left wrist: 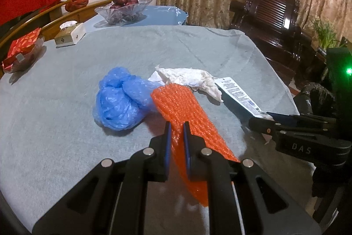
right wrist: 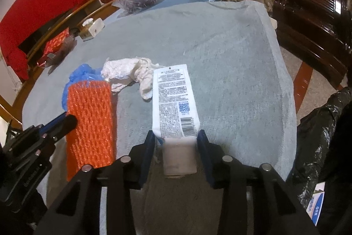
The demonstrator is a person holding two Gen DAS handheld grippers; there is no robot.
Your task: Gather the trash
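Up front in the left wrist view, the left gripper (left wrist: 177, 132) is clamped on a strip of orange bubble wrap (left wrist: 180, 105), its blue pads pinching the dimpled sheet near its near end. Just left of the strip lies a crumpled blue plastic bag (left wrist: 120, 100), and behind it a wad of white tissue (left wrist: 191, 79). At the right, the right gripper (left wrist: 261, 122) meets the cap end of a white tube (left wrist: 238, 94). Farther back on the grey cloth (left wrist: 66, 124) sit a tissue box (left wrist: 69, 35), a red snack packet (left wrist: 23, 50) and a glass bowl of dark fruit (left wrist: 123, 9); a dark wooden chair (left wrist: 268, 17) stands before the curtain.

Seen from the right wrist, the right gripper (right wrist: 177, 142) straddles the tube's cap (right wrist: 179, 158); its 2 jaws stand partly open with a narrow gap on each side, so nothing is gripped. The white tube (right wrist: 173, 100) lies flat, printed with small text, a QR code and a barcode. The orange bubble wrap (right wrist: 90, 120) lies alongside at the left, with the left gripper (right wrist: 63, 122) on it. A black trash bag (right wrist: 319, 142) hangs off the table's right edge.
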